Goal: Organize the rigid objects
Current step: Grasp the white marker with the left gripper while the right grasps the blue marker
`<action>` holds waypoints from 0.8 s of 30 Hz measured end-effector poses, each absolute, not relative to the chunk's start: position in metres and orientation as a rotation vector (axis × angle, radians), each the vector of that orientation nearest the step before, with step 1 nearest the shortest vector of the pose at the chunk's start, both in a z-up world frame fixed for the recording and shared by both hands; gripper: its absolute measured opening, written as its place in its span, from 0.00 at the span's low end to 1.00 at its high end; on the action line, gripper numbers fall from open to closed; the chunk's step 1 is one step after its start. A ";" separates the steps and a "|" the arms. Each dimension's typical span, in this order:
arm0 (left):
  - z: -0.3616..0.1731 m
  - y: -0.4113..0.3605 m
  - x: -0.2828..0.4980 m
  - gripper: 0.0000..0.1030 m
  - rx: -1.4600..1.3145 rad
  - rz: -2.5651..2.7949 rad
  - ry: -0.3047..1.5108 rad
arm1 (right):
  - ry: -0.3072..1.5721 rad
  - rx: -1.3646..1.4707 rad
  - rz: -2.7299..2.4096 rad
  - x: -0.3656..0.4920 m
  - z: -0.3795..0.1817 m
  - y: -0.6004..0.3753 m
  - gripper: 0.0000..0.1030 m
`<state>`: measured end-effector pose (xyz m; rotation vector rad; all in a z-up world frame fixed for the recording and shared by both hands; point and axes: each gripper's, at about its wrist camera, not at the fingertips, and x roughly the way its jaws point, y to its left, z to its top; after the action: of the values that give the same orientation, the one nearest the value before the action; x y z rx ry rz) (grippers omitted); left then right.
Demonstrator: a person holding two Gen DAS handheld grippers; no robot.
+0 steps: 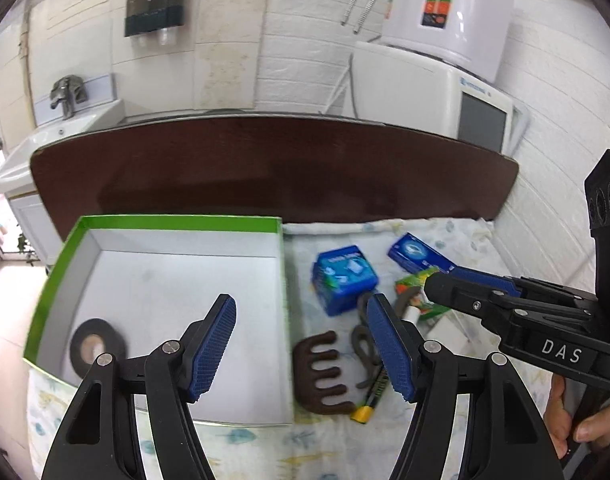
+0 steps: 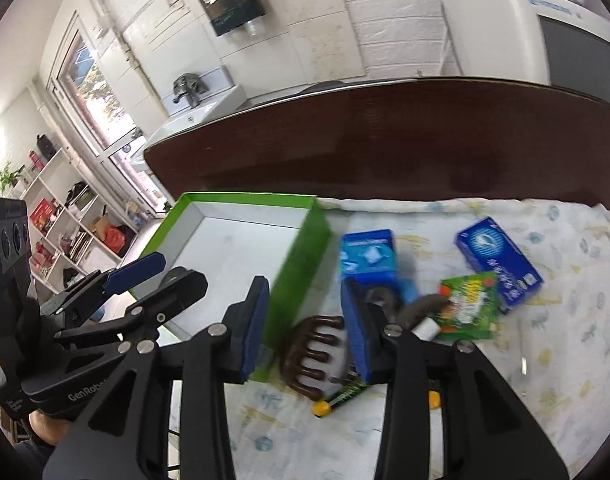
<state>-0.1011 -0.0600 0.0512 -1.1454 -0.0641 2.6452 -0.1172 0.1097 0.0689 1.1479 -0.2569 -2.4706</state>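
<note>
While both hand-held grippers hang spread and empty, right hand-held gripper (image 2: 305, 328) sits nearer the brown comb-like piece (image 2: 311, 354), prongs pointing right, beside green box (image 2: 301, 264).

Bright, even daylight fills both fisheye views, strongest from the blown-out window (image 2: 93, 92) at the right wrist view's upper left, with black vignetted corners, bowed straight edges, soft faint shadows, and motion blur smearing the green box (image 2: 305, 256) and nearby clutter.
</note>
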 end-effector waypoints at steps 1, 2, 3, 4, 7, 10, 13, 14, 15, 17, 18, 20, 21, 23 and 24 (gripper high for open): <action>0.048 -0.046 -0.102 0.67 -1.159 2.615 -0.050 | -0.276 1.161 -2.492 -0.116 0.066 0.125 0.37; 0.044 -0.030 -0.102 0.67 -1.173 2.588 -0.036 | -0.298 1.173 -2.508 -0.114 0.063 0.137 0.38; 0.039 -0.019 -0.102 0.67 -1.189 2.566 -0.026 | -0.326 1.192 -2.522 -0.113 0.057 0.152 0.38; 0.034 -0.008 -0.103 0.67 -1.209 2.544 -0.019 | -0.346 1.211 -2.529 -0.111 0.053 0.162 0.38; 0.017 0.016 -0.101 0.67 -1.266 2.488 -0.012 | -0.403 1.266 -2.535 -0.102 0.035 0.193 0.38; 0.001 0.029 -0.100 0.67 -1.329 2.464 0.030 | -0.432 1.311 -2.539 -0.098 0.018 0.215 0.38; -0.011 0.037 -0.101 0.67 -1.368 2.469 0.080 | -0.443 1.353 -2.535 -0.094 0.004 0.227 0.38; -0.016 0.037 -0.100 0.67 -1.382 2.470 0.095 | -0.434 1.360 -2.524 -0.092 0.001 0.226 0.38; -0.021 0.036 -0.100 0.67 -1.396 2.466 0.107 | -0.416 1.363 -2.505 -0.090 -0.003 0.223 0.38; -0.030 0.035 -0.097 0.67 -1.426 2.455 0.134 | -0.375 1.354 -2.461 -0.086 -0.007 0.215 0.38; -0.034 0.034 -0.096 0.67 -1.441 2.445 0.144 | -0.351 1.345 -2.438 -0.084 -0.009 0.209 0.38; -0.041 0.033 -0.095 0.67 -1.467 2.420 0.157 | -0.311 1.333 -2.398 -0.082 -0.012 0.197 0.38; -0.044 0.033 -0.096 0.66 -1.470 2.408 0.158 | -0.296 1.334 -2.379 -0.082 -0.014 0.191 0.36; -0.047 0.034 -0.099 0.58 -1.457 2.393 0.152 | -0.288 1.347 -2.353 -0.084 -0.019 0.184 0.36; -0.049 0.034 -0.100 0.49 -1.461 2.386 0.158 | -0.282 1.356 -2.346 -0.085 -0.021 0.180 0.35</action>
<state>-0.1004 0.0339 -0.0495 -1.4609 0.1583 2.3858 -0.0850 0.1803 -0.0211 1.3557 -0.2819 -2.3456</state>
